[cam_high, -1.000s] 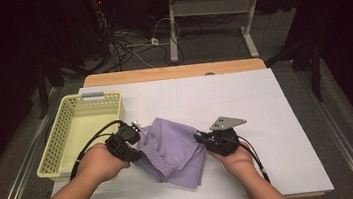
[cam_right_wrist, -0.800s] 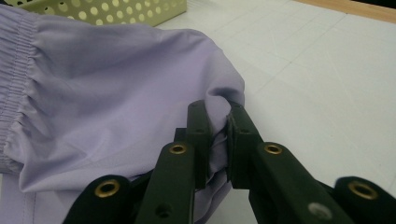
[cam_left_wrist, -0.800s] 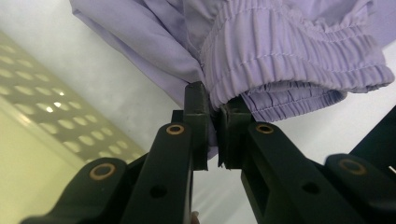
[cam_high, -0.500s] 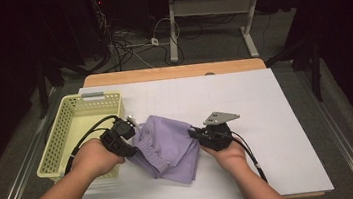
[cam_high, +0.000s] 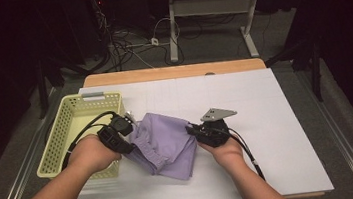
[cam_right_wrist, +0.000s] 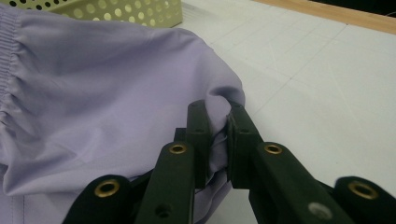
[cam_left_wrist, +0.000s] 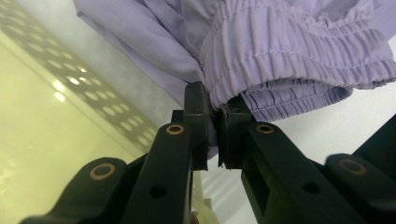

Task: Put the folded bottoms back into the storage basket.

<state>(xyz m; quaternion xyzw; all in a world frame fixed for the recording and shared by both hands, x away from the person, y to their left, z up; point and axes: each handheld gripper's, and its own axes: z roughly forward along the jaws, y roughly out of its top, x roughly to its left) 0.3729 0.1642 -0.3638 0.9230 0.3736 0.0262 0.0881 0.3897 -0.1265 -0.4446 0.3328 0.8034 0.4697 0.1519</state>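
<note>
White table w/ crumpled lilac shorts (elastic waistband), both tools pinching fabric edges.

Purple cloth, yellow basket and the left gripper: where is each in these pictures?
purple cloth (cam_high: pixel 166 138), high view, on its smooth middle.
yellow basket (cam_high: pixel 95 97), high view, on its far rim.
left gripper (cam_left_wrist: pixel 212 128), left gripper view, between its tips, shut on the cloth.

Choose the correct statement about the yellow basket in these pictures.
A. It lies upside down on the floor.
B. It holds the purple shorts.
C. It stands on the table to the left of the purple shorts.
C: the yellow basket stands upright on the white table, left of the purple shorts, which lie on the table outside it.
</note>
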